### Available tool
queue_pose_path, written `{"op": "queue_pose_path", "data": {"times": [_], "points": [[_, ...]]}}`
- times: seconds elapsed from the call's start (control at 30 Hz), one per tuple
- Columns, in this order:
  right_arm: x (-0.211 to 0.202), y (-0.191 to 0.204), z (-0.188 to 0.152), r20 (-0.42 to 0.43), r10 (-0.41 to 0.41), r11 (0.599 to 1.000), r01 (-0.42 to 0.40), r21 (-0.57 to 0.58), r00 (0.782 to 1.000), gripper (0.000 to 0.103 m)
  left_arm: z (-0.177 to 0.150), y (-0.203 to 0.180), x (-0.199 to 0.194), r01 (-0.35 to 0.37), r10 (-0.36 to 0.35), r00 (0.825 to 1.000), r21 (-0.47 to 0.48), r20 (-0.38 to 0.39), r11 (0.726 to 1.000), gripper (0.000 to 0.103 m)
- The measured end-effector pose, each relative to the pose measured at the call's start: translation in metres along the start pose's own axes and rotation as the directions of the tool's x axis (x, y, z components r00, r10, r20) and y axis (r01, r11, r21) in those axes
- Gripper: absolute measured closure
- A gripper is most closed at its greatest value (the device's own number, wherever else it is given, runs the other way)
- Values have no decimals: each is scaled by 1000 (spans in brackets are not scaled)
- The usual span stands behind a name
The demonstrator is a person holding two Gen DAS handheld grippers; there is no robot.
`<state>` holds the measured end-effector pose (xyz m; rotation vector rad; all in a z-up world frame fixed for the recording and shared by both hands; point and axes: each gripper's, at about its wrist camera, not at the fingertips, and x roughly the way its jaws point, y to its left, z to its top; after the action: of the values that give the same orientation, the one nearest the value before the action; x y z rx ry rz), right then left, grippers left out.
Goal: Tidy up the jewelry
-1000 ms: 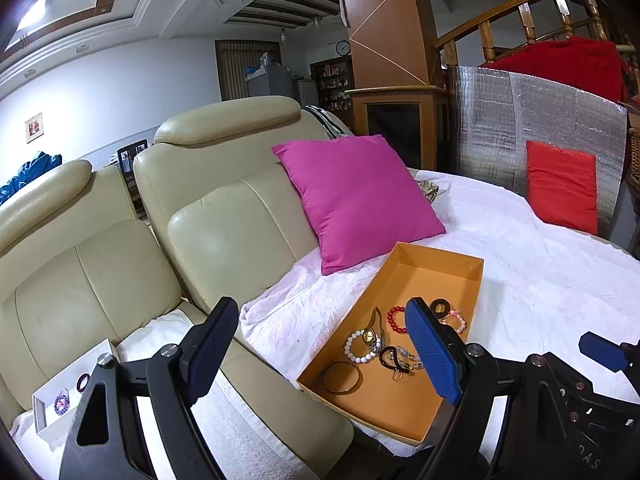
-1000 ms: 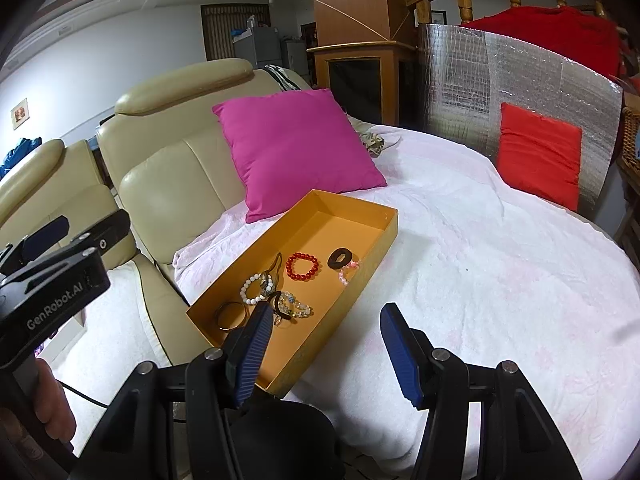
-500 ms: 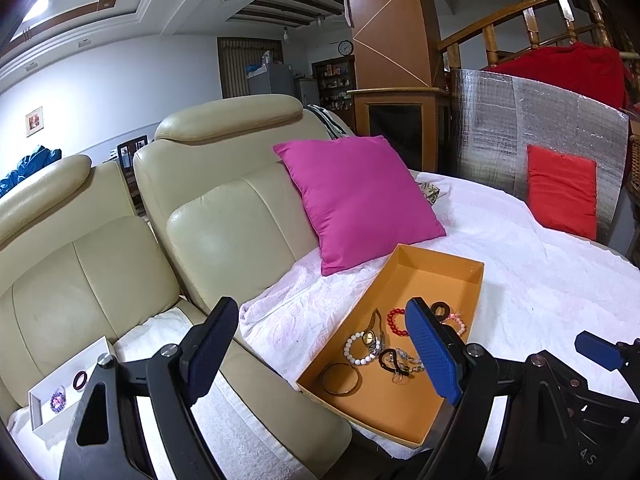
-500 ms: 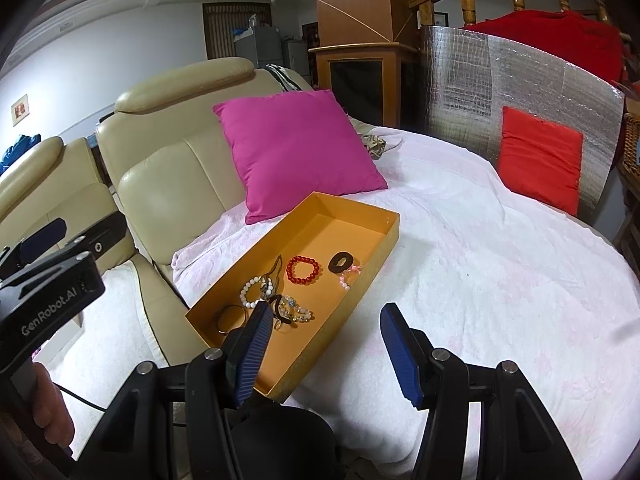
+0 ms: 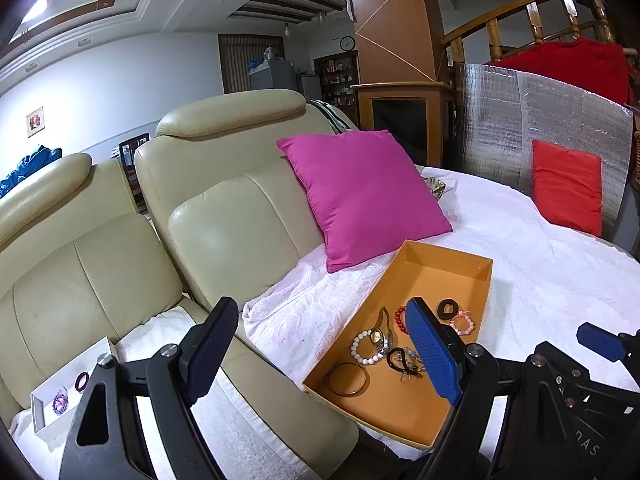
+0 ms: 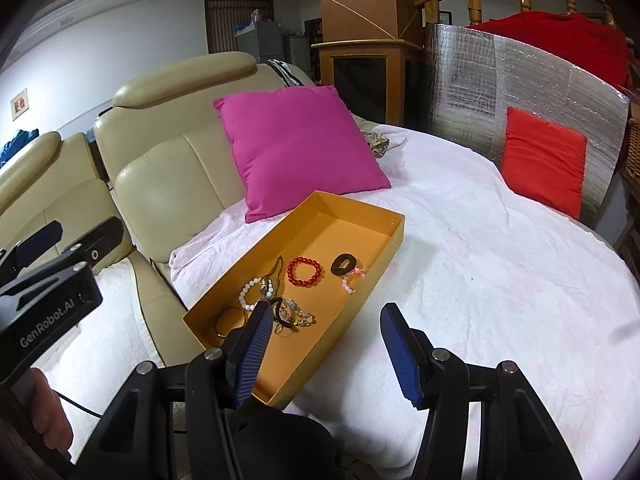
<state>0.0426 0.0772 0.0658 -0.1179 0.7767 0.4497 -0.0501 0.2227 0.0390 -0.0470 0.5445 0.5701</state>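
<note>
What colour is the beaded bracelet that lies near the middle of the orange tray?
Red. The beaded bracelet shows best in the right wrist view.

Both wrist views look down (obliquely) onto the shared orange tray (image 5: 448, 256).

The white lettering "GenRobot.AI" stands on the side of the black handheld left gripper (image 6: 38, 240), seen from the right wrist view, off to the left of the right gripper's blue fingers. In the left wrist view, pale letters reading "DAS", cut off by the edge, stand on the black body of the right gripper (image 5: 598, 338), low at right.
</note>
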Motion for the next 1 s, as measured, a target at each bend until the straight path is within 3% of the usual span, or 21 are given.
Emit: {"op": "queue_pose_path", "data": {"times": [1.0], "points": [[25,-3,3,-26,18,1000,-18,0,1000,43,-3,-6,18,-35,36,999,20,-33,999,17]]}}
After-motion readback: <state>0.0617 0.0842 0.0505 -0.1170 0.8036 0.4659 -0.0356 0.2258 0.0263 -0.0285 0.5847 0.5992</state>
